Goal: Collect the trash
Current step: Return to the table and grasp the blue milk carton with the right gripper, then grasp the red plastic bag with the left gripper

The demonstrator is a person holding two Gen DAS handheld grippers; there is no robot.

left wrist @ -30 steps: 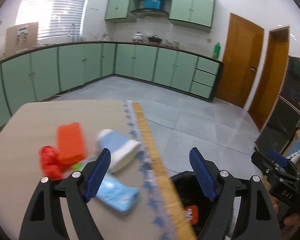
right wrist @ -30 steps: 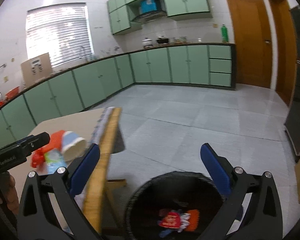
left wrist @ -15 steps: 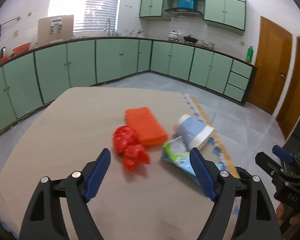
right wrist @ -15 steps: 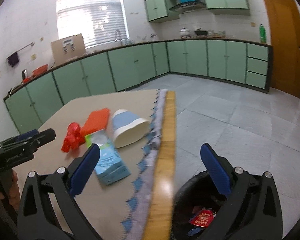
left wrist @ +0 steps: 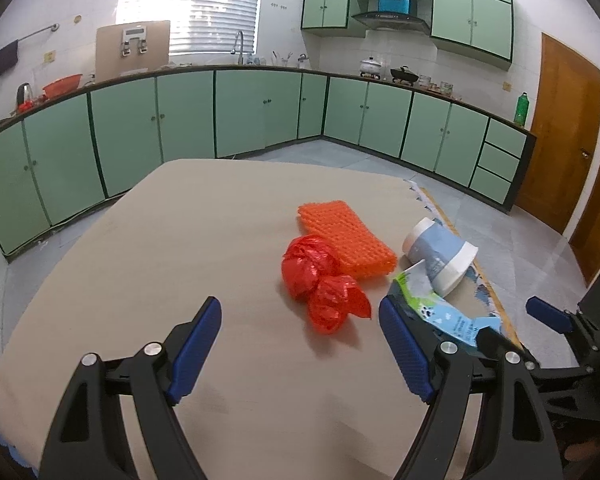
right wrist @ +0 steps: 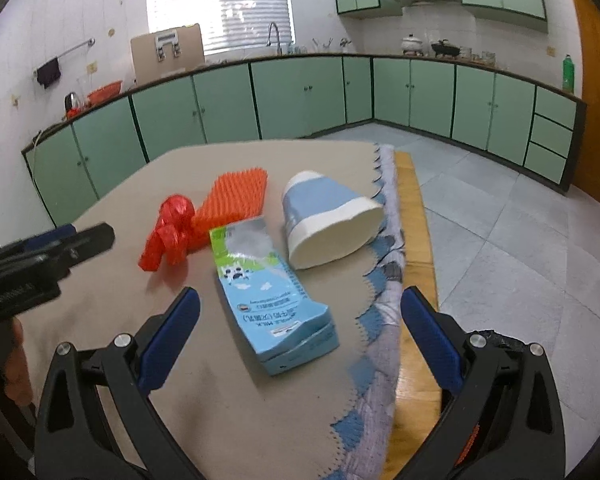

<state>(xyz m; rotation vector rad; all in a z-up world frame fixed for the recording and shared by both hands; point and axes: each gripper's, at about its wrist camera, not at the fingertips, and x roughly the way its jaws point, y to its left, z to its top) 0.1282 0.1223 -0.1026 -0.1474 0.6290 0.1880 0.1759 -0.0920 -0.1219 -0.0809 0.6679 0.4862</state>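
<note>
On the beige table (left wrist: 180, 240) lies a crumpled red plastic bag (left wrist: 320, 280) (right wrist: 170, 228), touching an orange bumpy pad (left wrist: 346, 236) (right wrist: 234, 198). A flattened blue milk carton (right wrist: 268, 292) (left wrist: 440, 312) and a tipped blue-and-white paper cup (right wrist: 326, 220) (left wrist: 440, 252) lie to their right. My left gripper (left wrist: 304, 344) is open and empty, just short of the red bag. Also empty, my right gripper (right wrist: 300, 332) stands open with the carton's near end between its fingers, apart from both pads.
A blue-patterned cloth edge (right wrist: 384, 280) and a wooden board (right wrist: 414, 240) run along the table's right side. A black bin rim (right wrist: 500, 344) shows low behind the right finger. Green cabinets (left wrist: 260, 108) line the walls; grey tiled floor (right wrist: 500, 220) lies to the right.
Both grippers swung left from above the black bin to over the table. The trash items now lie straight ahead of them, and the bin has almost left view. Both stayed open.
</note>
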